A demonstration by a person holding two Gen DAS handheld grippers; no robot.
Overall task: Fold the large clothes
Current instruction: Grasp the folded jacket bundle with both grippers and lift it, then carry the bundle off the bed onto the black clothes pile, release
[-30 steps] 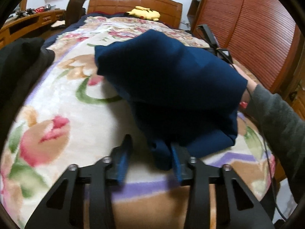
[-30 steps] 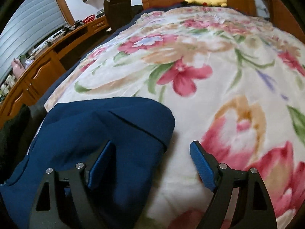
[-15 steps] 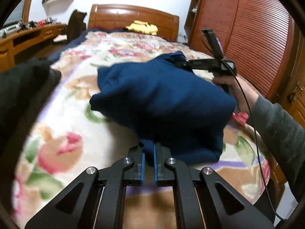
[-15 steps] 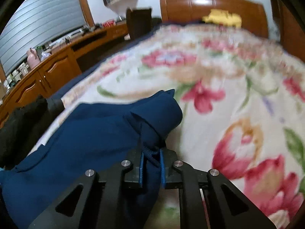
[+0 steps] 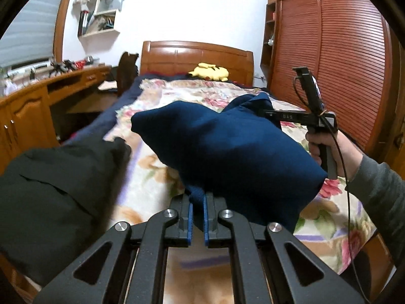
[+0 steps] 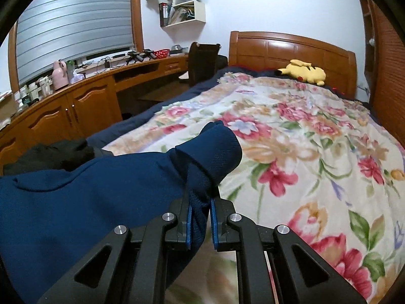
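Left wrist: left gripper (image 5: 197,217) clamped on garment (image 5: 227,152), was open a second earlier. Right gripper (image 6: 200,224) likewise closed on cuff end. Lifted off blanket (image 6: 316,152), slung between both. Grasp done; likely ready to fold or carry.

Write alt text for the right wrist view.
The right gripper is shut on a bunched edge of a navy garment, lifted over a floral blanket on a bed. A yellow plush lies by the wooden headboard, and a dark garment sits at left.
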